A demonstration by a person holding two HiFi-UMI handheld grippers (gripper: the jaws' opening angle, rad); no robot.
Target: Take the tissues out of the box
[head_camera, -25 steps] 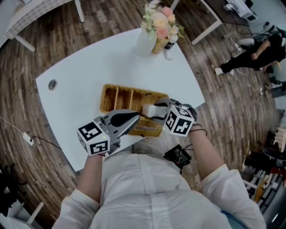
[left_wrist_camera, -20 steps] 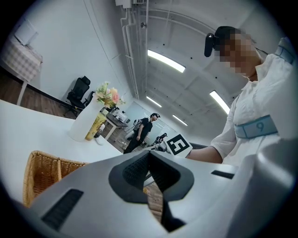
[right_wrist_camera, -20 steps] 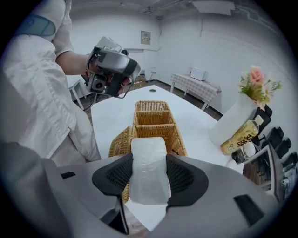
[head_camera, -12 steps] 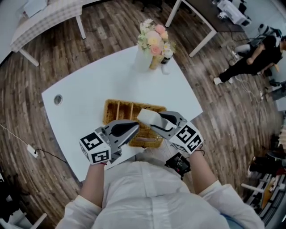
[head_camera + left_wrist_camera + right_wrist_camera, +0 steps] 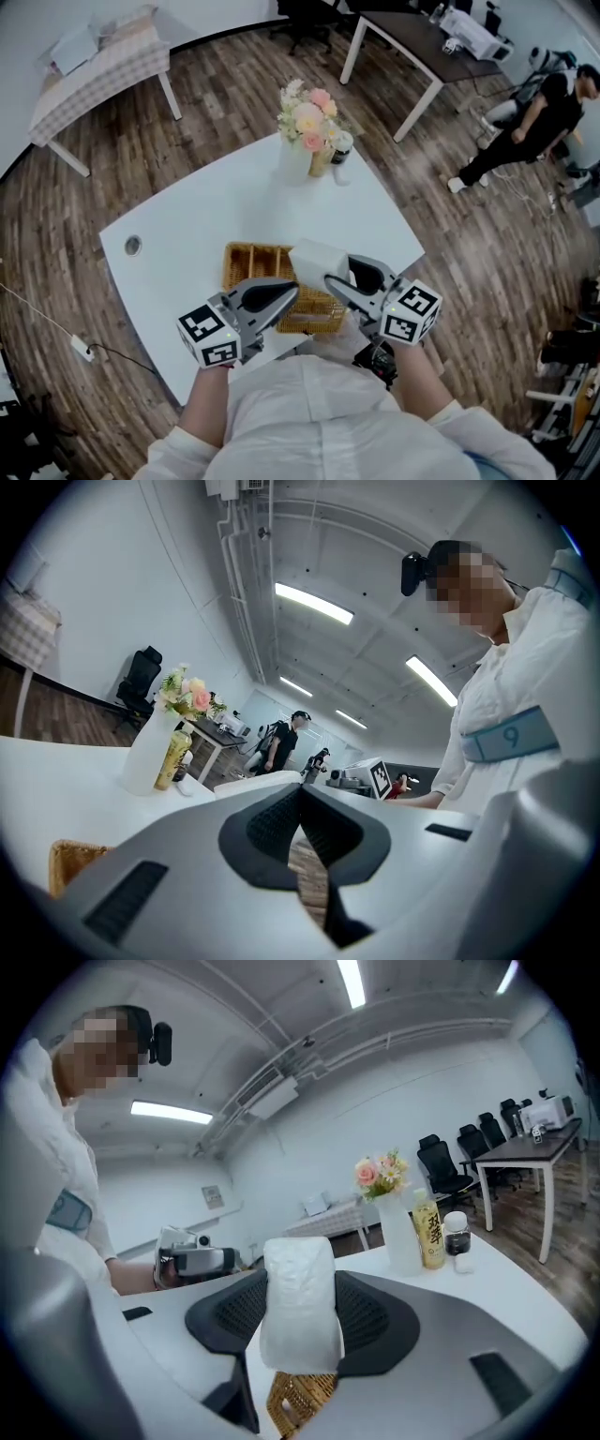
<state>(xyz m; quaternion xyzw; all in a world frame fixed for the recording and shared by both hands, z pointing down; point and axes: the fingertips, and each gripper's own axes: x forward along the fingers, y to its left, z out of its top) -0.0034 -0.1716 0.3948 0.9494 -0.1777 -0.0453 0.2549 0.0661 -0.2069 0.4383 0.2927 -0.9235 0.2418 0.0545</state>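
The yellow bottle (image 5: 429, 1232) bears vertical Chinese characters on its label — the top one reads 双.

Head view steeply down on table (image 5: 206, 216), gripper views roughly level, sharing vase (image 5: 148, 757)

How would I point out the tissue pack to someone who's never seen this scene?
Find the white table, then the wicker basket at its near edge. Just above the basket, the right gripper clamps the soft white tissue pack; unlike the white vase at the far edge, it is off the table.
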